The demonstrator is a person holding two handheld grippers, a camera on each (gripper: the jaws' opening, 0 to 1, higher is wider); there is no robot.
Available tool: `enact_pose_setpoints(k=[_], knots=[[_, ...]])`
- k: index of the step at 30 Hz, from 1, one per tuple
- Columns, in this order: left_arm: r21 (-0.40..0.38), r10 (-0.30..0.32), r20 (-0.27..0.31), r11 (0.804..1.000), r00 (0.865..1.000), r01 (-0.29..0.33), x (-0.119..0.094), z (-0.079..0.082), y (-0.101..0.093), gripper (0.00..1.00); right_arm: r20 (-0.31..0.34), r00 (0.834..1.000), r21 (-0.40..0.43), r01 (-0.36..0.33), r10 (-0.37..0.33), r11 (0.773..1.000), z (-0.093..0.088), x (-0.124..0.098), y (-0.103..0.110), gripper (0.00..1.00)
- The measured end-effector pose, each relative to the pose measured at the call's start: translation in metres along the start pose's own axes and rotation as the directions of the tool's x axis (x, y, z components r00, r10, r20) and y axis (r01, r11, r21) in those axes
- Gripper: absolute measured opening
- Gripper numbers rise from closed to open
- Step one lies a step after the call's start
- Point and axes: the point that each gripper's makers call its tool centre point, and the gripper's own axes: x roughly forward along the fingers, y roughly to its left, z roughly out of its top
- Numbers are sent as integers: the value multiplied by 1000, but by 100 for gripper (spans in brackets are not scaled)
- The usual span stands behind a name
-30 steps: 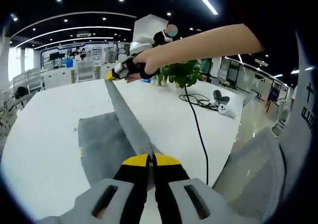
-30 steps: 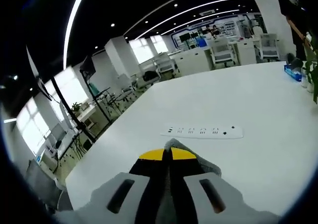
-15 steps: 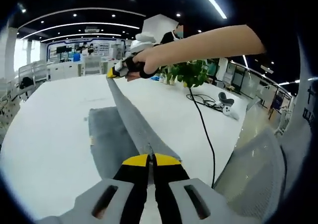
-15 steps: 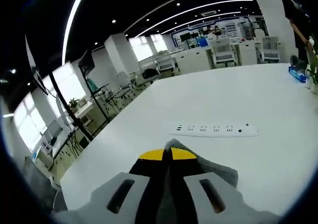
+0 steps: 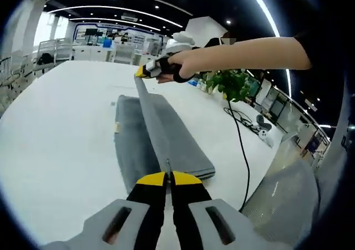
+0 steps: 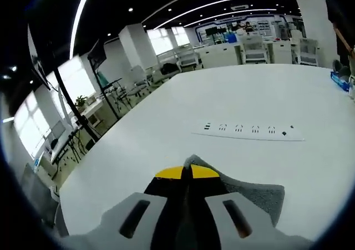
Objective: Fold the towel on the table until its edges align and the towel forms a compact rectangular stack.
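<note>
The grey towel (image 5: 161, 133) is laid along the white table (image 5: 55, 128), its upper edge lifted taut between both grippers. One corner is pinched by the closed left gripper (image 5: 168, 175); the other is apparently clamped by the right gripper (image 6: 186, 171), near a power strip (image 6: 249, 131).

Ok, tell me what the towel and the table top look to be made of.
Towel: soft woven cloth, grey and matte; it drapes, stretches into a taut edge between the left gripper and right gripper, and looks nappy at its corner. Table: smooth hard white top, likely laminate, with a faint sheen; I can't tell for certain.
</note>
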Motion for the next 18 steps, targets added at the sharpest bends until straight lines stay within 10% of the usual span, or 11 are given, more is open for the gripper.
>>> enact_pose_setpoints(k=[7,18], knots=[[-95,-5,35,995,999,9,-4,1,4,3,-7,1000,3,-10,10,1000,-6,11,3,0],[-23,-35,98,999,995,38,-16,34,-12,3,48,999,27,1,-3,1000,17,-7,4,0]])
